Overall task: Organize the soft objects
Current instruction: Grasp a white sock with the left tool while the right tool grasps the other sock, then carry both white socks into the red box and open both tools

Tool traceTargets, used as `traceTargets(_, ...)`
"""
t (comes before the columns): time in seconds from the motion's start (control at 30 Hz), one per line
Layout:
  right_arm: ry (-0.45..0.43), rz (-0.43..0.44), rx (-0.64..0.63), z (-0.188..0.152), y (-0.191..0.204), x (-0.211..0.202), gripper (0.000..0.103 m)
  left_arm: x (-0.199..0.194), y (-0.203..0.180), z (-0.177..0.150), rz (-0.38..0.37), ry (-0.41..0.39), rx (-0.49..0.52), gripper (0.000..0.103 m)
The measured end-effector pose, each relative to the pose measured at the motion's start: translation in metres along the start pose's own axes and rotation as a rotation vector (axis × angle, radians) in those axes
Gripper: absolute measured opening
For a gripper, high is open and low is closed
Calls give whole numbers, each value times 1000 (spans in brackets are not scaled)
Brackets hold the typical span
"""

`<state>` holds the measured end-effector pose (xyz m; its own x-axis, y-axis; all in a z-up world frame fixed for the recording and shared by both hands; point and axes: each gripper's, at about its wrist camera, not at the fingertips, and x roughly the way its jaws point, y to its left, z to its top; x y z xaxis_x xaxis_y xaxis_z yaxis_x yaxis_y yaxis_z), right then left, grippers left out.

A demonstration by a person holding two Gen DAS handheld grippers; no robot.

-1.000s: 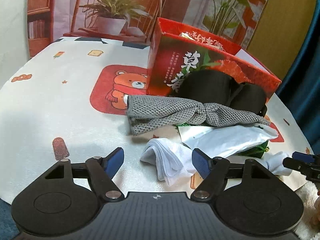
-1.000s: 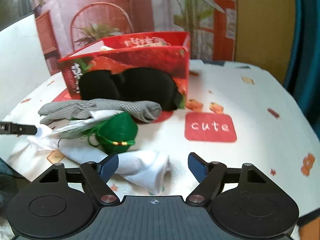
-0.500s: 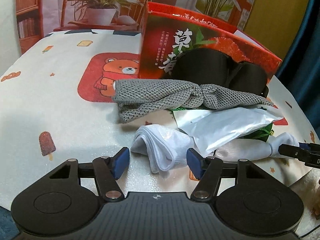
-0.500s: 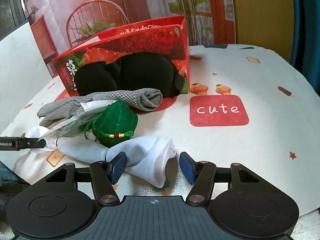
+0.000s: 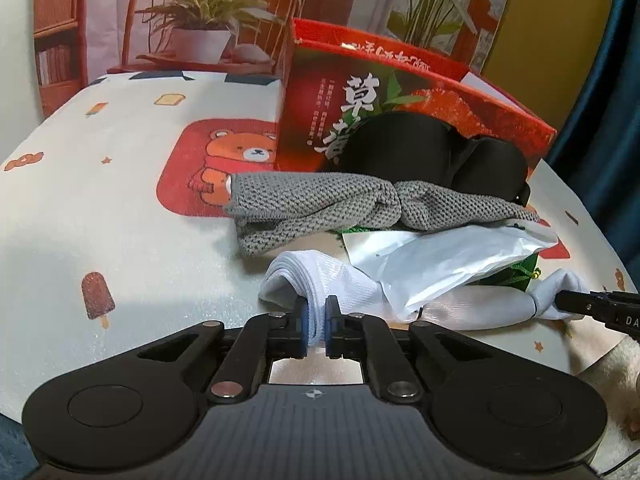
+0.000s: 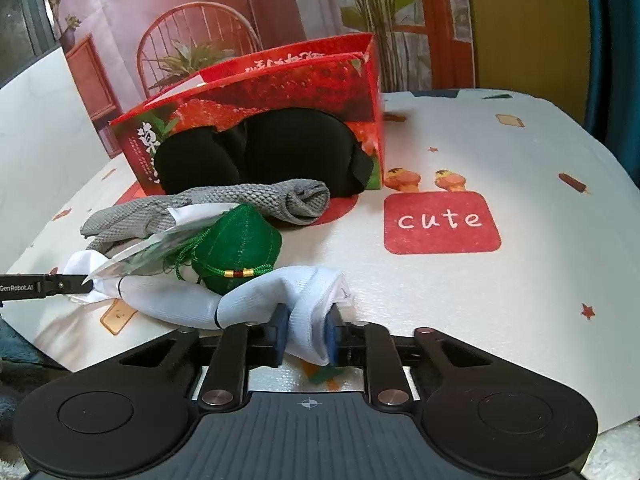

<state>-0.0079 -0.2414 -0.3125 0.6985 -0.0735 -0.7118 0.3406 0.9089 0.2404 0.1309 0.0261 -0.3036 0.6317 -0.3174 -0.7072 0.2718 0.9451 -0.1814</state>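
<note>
The table (image 5: 120, 240) with the cartoon cloth runs off every edge of both views, so I can't see its full outline. The red strawberry box (image 5: 400, 92) stands toward the far edge; the black eye mask (image 5: 432, 148) leans on its front and hides part of the print. The grey knit cloth (image 5: 320, 204) lies in front of that. The green pouch (image 6: 240, 236) is mostly buried under a plastic packet (image 5: 440, 264) in my left view (just a green sliver shows).

Half a second ago both sets of jaws were spread wide. Now my left gripper (image 5: 316, 322) is clamped on one end of the white sock (image 5: 320, 280), my right gripper (image 6: 307, 330) on the other end, both low at the near edge.
</note>
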Motion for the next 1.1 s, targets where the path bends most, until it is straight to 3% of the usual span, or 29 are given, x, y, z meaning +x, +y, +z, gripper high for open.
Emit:
traceTargets(0.33, -143, 64, -8, 6, 5, -25, 8, -32, -16, 6, 12, -149, 72, 8)
traceTargets(0.6, -227, 76, -10, 10, 7, -39, 8, -53, -17, 10, -6, -260, 59, 8)
traceTargets(1.1, -349, 97, -26, 23, 12, -63, 8, -75, -23, 23, -36, -384, 76, 8)
